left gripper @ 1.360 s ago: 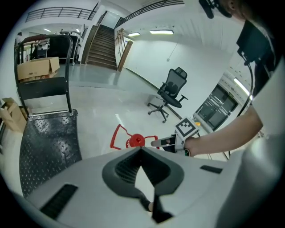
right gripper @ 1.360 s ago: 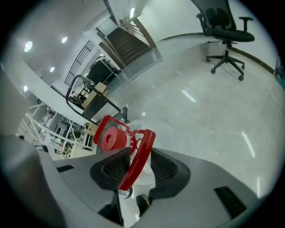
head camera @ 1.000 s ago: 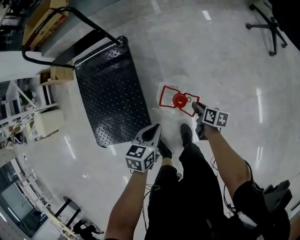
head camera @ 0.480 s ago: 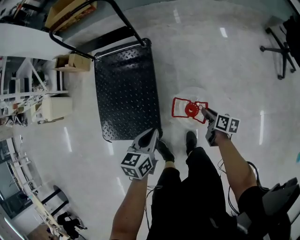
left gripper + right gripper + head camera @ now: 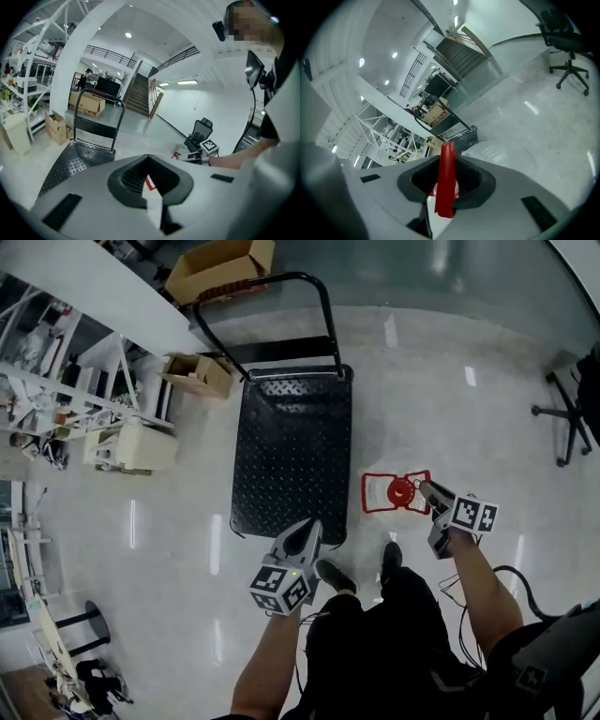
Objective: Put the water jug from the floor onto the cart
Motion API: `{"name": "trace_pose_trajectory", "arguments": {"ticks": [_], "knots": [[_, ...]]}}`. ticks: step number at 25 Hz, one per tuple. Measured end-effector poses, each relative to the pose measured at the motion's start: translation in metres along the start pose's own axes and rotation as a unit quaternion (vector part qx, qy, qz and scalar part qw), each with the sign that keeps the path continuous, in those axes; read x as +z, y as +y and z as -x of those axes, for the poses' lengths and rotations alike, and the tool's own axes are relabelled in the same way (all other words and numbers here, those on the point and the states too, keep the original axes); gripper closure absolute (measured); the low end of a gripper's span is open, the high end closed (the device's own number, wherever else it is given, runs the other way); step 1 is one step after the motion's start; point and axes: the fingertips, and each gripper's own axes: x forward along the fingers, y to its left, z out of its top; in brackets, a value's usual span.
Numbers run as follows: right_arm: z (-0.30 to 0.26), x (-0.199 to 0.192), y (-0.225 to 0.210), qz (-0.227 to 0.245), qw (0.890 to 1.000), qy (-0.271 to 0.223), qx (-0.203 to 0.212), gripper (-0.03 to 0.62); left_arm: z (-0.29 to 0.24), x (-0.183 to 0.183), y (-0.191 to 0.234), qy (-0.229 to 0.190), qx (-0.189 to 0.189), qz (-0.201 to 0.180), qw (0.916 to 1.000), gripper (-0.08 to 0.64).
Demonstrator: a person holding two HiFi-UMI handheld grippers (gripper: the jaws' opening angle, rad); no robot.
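- We hold the water jug [image 5: 397, 493] by its red handle [image 5: 445, 183]. The right gripper [image 5: 427, 488] has its fingers [image 5: 384, 187] clenched on that red strip, which runs up between them in the right gripper view.
- The jug's clear body [image 5: 499, 152] shows just past the right gripper's fingers. From above it is hard to make out against the pale floor [image 5: 469, 352].
- The jug is beside the right side of the cart [image 5: 292, 451], near the cart's closer right corner. It is not on the black studded deck.
- From above we cannot tell whether the jug's base touches the floor.
- The left gripper [image 5: 308, 529] is at the cart's near edge. In its own view its fingers [image 5: 103, 197] are pressed together with nothing gripped between them.
- Through the hollow behind the left fingers a bit of the red handle shows in the distance.
- The cart's black tube push bar [image 5: 272, 296] stands at the far end of the deck, away from us.
- Our shoes [image 5: 335, 576] are on the floor just short of the cart.
- Cardboard boxes [image 5: 220, 266] lie beyond and to the left of the cart, shelving [image 5: 56, 399] stands at the left, and an office chair [image 5: 572, 418] is well apart at the right.
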Motion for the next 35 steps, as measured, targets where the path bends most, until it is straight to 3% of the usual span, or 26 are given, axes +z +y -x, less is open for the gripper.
{"name": "trace_pose_trajectory", "arguments": {"ticks": [10, 15, 20, 26, 35], "knots": [[-0.063, -0.008, 0.166, 0.042, 0.997, 0.015, 0.069, 0.503, 0.122, 0.031, 0.066, -0.076, 0.047, 0.010, 0.9959, 0.568], [-0.121, -0.041, 0.245, 0.071, 0.991, 0.044, 0.100, 0.503, 0.182, 0.036, 0.114, -0.107, 0.078, 0.008, 0.9911, 0.568], [-0.185, -0.091, 0.308, 0.095, 0.983, 0.086, 0.129, 0.503, 0.232, 0.020, 0.155, -0.123, 0.118, 0.032, 0.9848, 0.568], [-0.249, -0.161, 0.357, 0.121, 0.971, 0.147, 0.146, 0.503, 0.271, -0.016, 0.186, -0.119, 0.153, 0.068, 0.9787, 0.568], [-0.313, -0.250, 0.377, 0.149, 0.957, 0.212, 0.134, 0.503, 0.316, -0.057, 0.212, -0.103, 0.191, 0.101, 0.9708, 0.568]]}}
